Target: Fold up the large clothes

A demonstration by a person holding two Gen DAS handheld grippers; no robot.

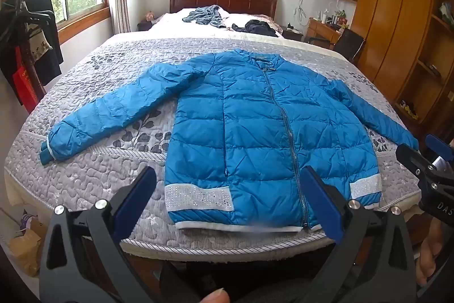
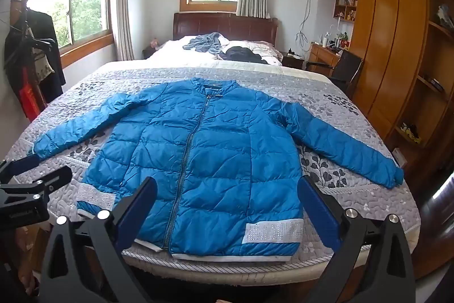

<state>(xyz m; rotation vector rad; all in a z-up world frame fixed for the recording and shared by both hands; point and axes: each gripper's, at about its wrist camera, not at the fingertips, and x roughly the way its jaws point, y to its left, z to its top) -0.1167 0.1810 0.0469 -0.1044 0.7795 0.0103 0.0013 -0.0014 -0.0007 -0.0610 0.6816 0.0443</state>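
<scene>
Across the grey quilted bedspread (image 2: 354, 115) a blue puffer jacket (image 2: 215, 149) lies flat, zipped, front up, both sleeves spread outward, its hem at the near edge of the bed (image 1: 232, 246). Both tools hang above that edge, touching nothing: the left gripper (image 1: 232, 200) gapes wide over the hem's left half, the right gripper (image 2: 227, 209) equally wide over the middle, each empty.
</scene>
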